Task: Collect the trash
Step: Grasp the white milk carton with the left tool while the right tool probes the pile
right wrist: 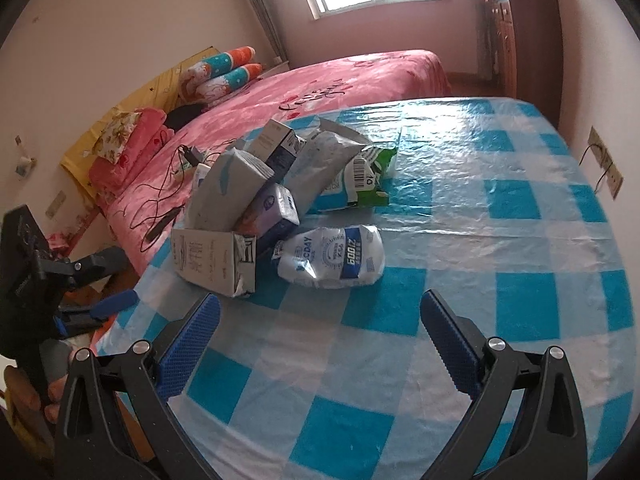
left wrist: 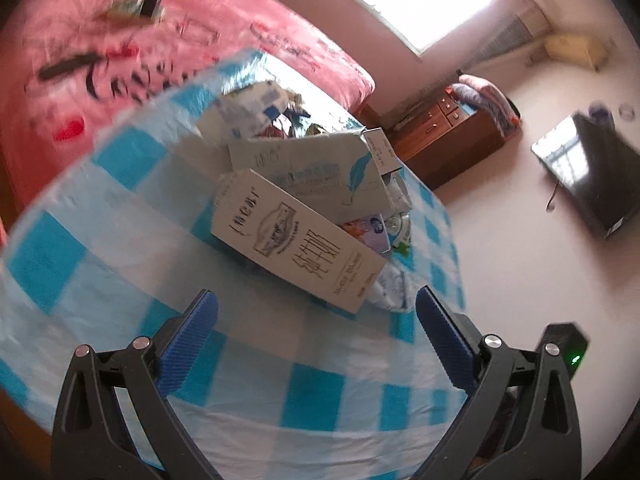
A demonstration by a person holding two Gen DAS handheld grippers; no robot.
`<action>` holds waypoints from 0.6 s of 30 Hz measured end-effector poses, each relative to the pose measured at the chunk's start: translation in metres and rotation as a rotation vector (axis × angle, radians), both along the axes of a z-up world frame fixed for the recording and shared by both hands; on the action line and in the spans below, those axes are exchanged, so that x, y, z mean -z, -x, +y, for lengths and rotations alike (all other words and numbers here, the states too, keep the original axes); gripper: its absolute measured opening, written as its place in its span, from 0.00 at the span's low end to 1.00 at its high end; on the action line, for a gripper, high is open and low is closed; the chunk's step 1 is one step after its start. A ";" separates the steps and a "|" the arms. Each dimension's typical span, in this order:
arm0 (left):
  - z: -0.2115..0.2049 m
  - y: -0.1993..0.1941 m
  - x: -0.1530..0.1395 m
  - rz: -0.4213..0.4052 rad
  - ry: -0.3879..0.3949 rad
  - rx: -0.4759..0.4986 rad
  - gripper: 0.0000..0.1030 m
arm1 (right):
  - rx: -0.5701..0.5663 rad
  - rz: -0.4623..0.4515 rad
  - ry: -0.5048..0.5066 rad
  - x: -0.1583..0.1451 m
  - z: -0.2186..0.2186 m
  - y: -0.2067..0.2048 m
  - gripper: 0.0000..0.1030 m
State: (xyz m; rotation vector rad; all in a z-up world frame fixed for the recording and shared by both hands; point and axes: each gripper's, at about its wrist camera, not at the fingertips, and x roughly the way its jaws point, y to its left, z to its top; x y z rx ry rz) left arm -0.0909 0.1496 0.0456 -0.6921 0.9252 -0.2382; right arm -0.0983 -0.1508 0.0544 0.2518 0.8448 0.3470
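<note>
Both grippers hover above the blue-checked table [right wrist: 500,216], jaws spread wide and holding nothing: left gripper [left wrist: 316,320], right gripper [right wrist: 320,320]. Trash lies heaped at the table's far-left part, near the pink bed [right wrist: 352,80]: a white milk carton [left wrist: 300,240] nearest the left gripper, a crumpled white bag [right wrist: 332,258] nearest the right, and a grey tissue box [left wrist: 316,168] leaning on the pile.

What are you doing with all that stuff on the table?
A person is holding a pair of tongs in each hand to collect trash. Both the left tongs and the right tongs are open and empty, above the checkered tablecloth. The pile of empty cartons and wrappers sits untouched.
</note>
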 end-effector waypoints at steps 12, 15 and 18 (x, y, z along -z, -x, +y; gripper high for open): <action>-0.007 -0.038 0.027 0.116 0.098 -0.085 0.97 | 0.002 0.005 -0.057 0.005 -0.011 -0.033 0.96; -0.009 -0.044 0.031 0.124 0.098 -0.096 0.97 | -0.003 0.002 -0.063 0.004 -0.010 -0.039 0.96; -0.010 -0.051 0.037 0.142 0.086 -0.116 0.97 | -0.018 -0.001 -0.085 0.002 -0.007 -0.046 0.96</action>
